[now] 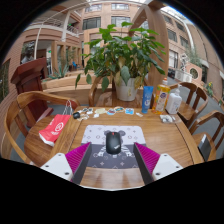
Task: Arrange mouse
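Wooden table (150, 140), mouse (113, 143) between hand-held gripper (112, 158) fingers.

Wooden table (165, 138) bears a mouse pad (110, 135), potted plant (126, 60), bottles (160, 98), red bag (55, 128).

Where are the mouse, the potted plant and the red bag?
mouse (113, 143), gripper view, middle of its back.
potted plant (126, 89), gripper view, white pot's front.
red bag (55, 128), gripper view, middle of its printed face.

The open claw (112, 158) straddles a dark mouse (113, 143) resting on a patterned mat (95, 134) atop the wooden table (170, 140).
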Action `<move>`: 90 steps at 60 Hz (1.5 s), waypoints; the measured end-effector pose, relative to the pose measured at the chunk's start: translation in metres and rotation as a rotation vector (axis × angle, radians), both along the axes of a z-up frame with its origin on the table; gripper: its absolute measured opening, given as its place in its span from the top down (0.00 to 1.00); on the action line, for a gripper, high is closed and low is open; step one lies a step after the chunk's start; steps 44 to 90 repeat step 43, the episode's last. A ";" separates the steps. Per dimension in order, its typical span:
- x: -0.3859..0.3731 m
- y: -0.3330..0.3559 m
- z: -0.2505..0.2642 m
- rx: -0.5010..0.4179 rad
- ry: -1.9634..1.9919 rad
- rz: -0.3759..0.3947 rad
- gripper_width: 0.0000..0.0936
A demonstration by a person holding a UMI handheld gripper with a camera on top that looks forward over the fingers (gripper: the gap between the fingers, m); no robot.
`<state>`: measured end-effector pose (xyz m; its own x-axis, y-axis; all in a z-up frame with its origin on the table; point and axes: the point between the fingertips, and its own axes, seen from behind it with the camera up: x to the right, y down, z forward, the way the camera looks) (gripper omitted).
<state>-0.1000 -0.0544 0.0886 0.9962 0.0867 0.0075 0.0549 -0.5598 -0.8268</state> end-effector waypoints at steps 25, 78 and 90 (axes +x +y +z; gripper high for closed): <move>0.001 -0.154 0.077 0.092 -0.033 0.015 0.08; -0.002 -0.211 0.099 0.120 -0.023 0.031 0.09; -0.002 -0.211 0.099 0.120 -0.023 0.031 0.09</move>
